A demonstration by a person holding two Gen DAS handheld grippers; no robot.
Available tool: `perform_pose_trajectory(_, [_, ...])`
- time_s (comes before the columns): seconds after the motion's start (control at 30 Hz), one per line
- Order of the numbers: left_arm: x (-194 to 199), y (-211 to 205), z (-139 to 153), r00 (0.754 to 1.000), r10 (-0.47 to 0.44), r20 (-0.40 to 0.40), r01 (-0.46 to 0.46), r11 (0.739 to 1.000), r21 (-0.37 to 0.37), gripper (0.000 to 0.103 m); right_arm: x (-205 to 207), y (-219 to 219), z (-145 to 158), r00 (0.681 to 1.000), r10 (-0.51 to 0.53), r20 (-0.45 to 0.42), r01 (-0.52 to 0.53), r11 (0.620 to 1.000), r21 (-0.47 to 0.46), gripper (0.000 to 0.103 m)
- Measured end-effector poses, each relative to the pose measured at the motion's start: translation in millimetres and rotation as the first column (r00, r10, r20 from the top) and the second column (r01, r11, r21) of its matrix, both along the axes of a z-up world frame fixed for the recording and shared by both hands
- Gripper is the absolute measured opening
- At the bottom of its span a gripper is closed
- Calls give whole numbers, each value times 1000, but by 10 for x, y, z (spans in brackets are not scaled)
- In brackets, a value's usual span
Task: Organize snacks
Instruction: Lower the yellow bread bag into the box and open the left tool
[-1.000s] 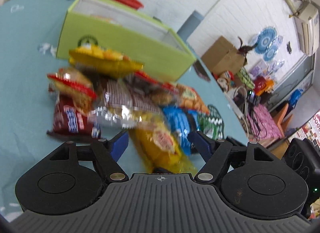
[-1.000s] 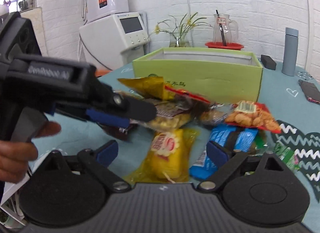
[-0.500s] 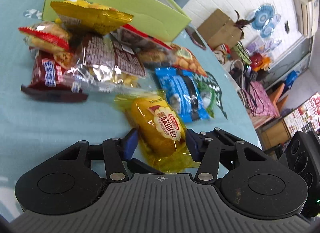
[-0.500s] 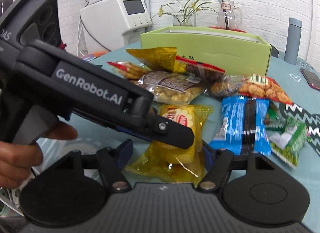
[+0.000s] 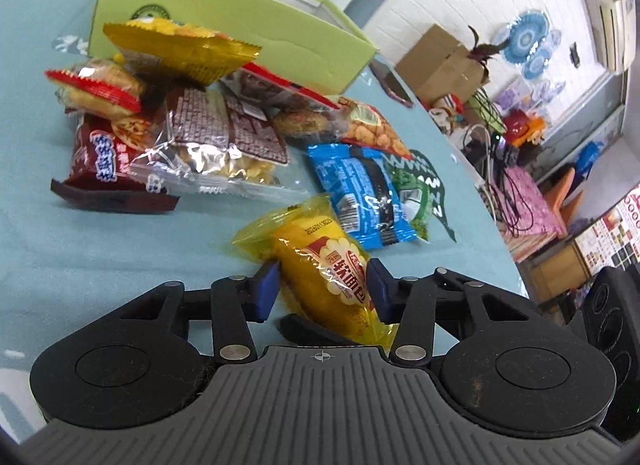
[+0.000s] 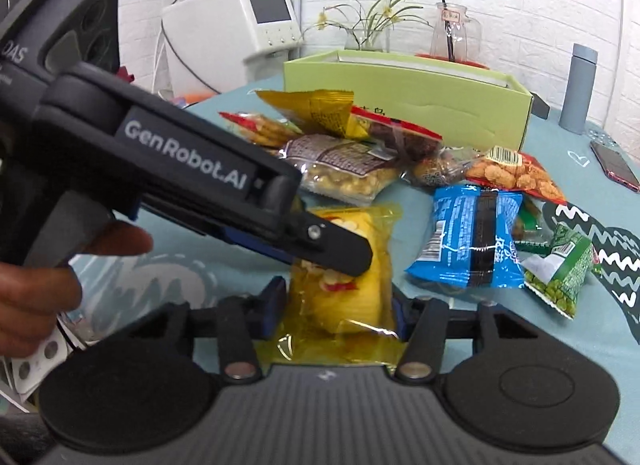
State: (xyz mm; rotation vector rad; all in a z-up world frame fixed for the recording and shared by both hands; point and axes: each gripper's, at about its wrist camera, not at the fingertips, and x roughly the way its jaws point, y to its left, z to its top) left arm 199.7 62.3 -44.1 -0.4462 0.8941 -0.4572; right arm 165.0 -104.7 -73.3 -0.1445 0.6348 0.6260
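1. the yellow bread packet [image 5: 324,273] lies on the counter [image 5: 100,253], nearest of the snacks in front of the green box [image 6: 404,97].
2. left gripper [image 5: 322,291] and right gripper [image 6: 338,307] jaws have just been closing on it, each pair now pressing its sides.
3. two grips pulling apart could tear the wrapper.
4. hard squeezing may crush the soft bread.

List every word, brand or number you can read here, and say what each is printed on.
"GenRobot.AI": on the left gripper, along its side.
"软面包": on the yellow bread packet, with a small date-like number above it, too small to read surely.
Print on the blue packet, the other snack bags and the green box: too small or blurred.
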Motion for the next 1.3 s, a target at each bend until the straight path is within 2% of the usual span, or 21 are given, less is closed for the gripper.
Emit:
perform_pose_trajectory(0.07, [53, -11, 107, 1000, -9, 15, 10, 1000, -11, 26, 44, -53, 97, 1000, -1, -2, 1, 1000, 26, 56])
perform_pose_trajectory(0.2, [261, -65, 486, 993, -25, 119, 26, 1000, -9, 26, 168, -92, 398, 995, -15, 100, 11, 999, 39, 57])
perform_pose_trajectory(0.3, [529, -88, 750, 981, -20, 191, 17, 1000, 13, 26, 429, -84, 601, 986, -21, 165, 12, 998, 54, 57])
perform_pose_trajectory(0.4, [921, -77, 935, 974, -10, 228, 5, 1000, 23, 26, 796, -33, 749, 977, -20, 212, 10, 999, 49, 56])
perform_pose_trajectory(0.6, [1940, -87, 1090, 976, 14, 218, -28, 998, 60, 26, 1742, 116, 890, 975, -24, 221, 21, 1000, 18, 56])
perform_pose_trajectory(0.8, [2691, -106, 860, 988, 13, 154, -26, 996, 81, 26, 2480, 191, 703, 989, -29, 148, 27, 1000, 12, 58])
perform_pose_trajectory(0.83, [2766, -97, 818, 989, 20, 148, -33, 996, 86, 28, 2566, 179, 664, 990, -35, 137, 32, 999, 24, 65])
perform_pose_trajectory(0.87, [2817, -83, 788, 988, 26, 153, -41, 995, 94, 37, 2599, 156, 645, 990, -45, 135, 40, 998, 39, 82])
perform_pose_trajectory(0.93, [2851, -33, 771, 986, 43, 163, -60, 993, 99, 52, 2609, 91, 650, 983, -67, 170, 55, 996, 75, 102])
perform_pose_trajectory(0.97, [2835, 0, 784, 984, 49, 172, -66, 993, 94, 57, 2560, 63, 675, 978, -70, 194, 54, 995, 84, 102])
perform_pose_trajectory(1.1, [2584, 160, 946, 970, 62, 235, -80, 995, 67, 61, 2271, -28, 840, 958, -72, 278, 48, 994, 94, 102])
perform_pose_trajectory(1.13, [2488, 207, 995, 966, 64, 252, -81, 995, 61, 65, 2182, -49, 885, 955, -71, 289, 43, 994, 100, 102])
perform_pose_trajectory(1.2, [2247, 309, 1092, 954, 73, 291, -94, 994, 58, 68, 2001, -89, 949, 952, -63, 299, 26, 992, 126, 102])
perform_pose_trajectory(1.3, [1847, 466, 1174, 938, 90, 335, -120, 990, 70, 70, 1800, -126, 966, 965, -39, 261, -2, 988, 153, 103])
